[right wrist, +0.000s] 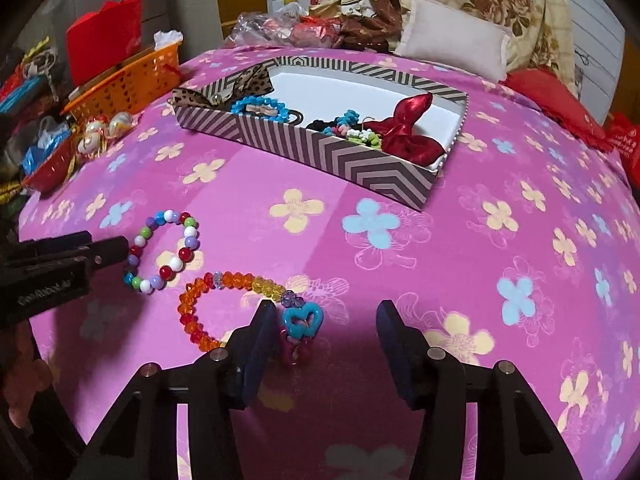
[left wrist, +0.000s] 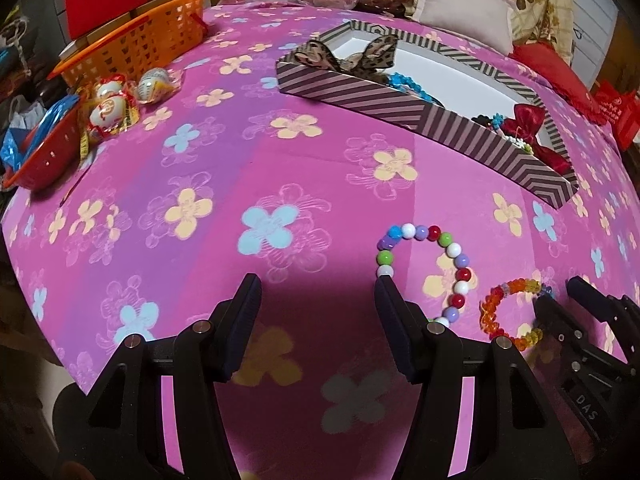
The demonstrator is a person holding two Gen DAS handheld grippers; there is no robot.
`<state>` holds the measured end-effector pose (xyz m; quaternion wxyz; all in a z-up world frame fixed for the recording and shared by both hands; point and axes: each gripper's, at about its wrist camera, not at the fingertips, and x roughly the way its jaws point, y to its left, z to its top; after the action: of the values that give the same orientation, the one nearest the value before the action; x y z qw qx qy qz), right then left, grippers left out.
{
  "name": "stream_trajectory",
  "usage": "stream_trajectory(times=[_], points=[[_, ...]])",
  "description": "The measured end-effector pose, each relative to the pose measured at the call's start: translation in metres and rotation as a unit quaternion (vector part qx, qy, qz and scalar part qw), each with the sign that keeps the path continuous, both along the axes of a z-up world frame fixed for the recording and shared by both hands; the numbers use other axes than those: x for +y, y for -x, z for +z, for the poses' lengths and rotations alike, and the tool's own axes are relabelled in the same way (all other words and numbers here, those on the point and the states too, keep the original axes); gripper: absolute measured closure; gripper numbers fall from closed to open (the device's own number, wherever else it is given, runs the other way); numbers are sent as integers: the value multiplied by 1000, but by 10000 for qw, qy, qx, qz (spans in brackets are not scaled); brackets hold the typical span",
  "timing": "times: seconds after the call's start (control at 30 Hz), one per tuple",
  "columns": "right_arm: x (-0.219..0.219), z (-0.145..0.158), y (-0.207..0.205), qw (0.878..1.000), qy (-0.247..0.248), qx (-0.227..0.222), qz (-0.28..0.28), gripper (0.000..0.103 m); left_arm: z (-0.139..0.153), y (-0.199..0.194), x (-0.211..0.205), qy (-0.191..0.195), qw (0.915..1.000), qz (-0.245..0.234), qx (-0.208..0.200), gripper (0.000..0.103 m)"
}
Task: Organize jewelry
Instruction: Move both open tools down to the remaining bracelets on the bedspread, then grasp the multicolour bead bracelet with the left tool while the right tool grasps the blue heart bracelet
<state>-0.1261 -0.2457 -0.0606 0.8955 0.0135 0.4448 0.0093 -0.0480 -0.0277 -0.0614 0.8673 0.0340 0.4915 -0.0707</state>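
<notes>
While fingers gape | right gripper (left wrist: 560, 292) reads "DAS" | bracelet (right wrist: 224, 304) adjacent

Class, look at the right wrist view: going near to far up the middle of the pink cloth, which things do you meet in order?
Blue heart charm → orange bead bracelet → multicolored bead bracelet → striped box → white pillow.

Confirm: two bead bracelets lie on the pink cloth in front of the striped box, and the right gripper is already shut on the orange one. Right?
Not quite. The right gripper is open: in the right wrist view its pads stand apart and none presses the orange bracelet. The rest holds: it and the multicoloured bracelet lie on the pink cloth in front of the striped box.
</notes>
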Motion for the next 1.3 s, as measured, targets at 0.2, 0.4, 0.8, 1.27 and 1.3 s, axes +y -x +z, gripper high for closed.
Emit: stream_trajectory(times=[0.2,0.4,0.8,1.27,1.3], points=[[5,-1,-1,9999,141,-47,73,52,-5,-7,-13,-134,9998,-135,55,44],[2,-1,-3,9999,49,-30,105,49,4,-5,-3,350,9991,-207,102,44],[9,-1,0,9993,195,-225,228,80,-5,-10,-32,10,9990,-444,67,43],[0,31,8,9949,-849,-484,250,84,17,-8,-14,412,9976,-548,-12,95],[1,37,9,9942,-894,-537,269,84,24,-7,-14,425,9974,-579,-76,95]])
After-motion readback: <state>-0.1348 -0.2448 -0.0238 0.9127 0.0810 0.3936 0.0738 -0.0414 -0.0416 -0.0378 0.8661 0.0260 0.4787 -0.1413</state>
